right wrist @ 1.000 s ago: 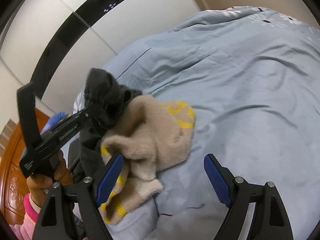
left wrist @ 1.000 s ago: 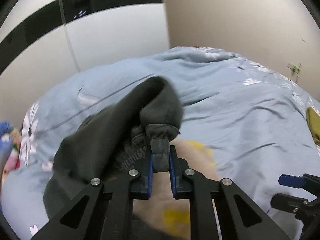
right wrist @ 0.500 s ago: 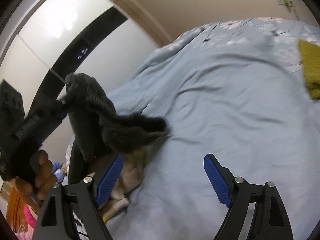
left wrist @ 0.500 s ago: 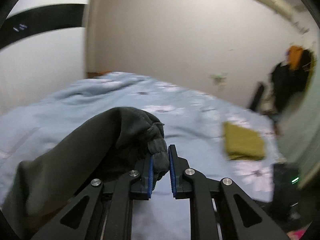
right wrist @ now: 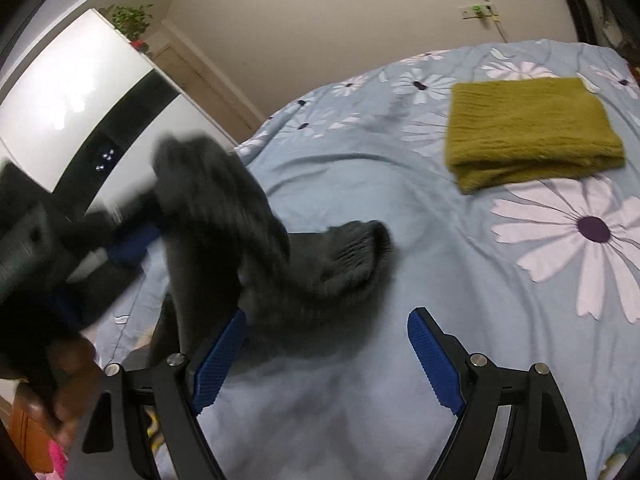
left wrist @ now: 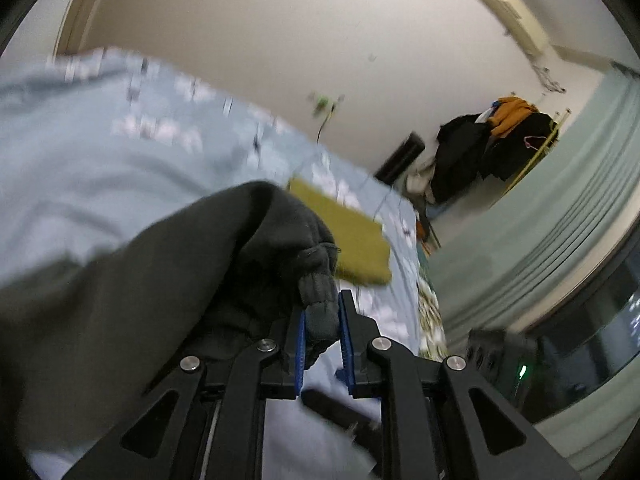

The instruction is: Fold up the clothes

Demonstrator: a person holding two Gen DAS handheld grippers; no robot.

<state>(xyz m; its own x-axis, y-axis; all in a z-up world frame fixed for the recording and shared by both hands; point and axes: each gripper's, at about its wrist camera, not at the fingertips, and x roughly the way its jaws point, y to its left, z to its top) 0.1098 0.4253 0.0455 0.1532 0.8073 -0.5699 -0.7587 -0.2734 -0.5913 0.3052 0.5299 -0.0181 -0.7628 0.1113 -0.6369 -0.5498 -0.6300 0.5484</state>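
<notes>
This is a bedroom in a home. A bed (right wrist: 460, 240) fills most of both views, covered by a light blue duvet printed with white daisies. A folded olive-green knit (right wrist: 532, 136) lies near its far edge. Plain beige walls (left wrist: 280, 40) rise behind it, one carrying a socket (right wrist: 478, 10). A white wardrobe with a dark band (right wrist: 80, 120) stands beside the bed, a potted plant (right wrist: 132, 20) on top. In the far corner, dark and orange clothes hang on a rack (left wrist: 492, 140) beside pale green curtains (left wrist: 560, 220).
</notes>
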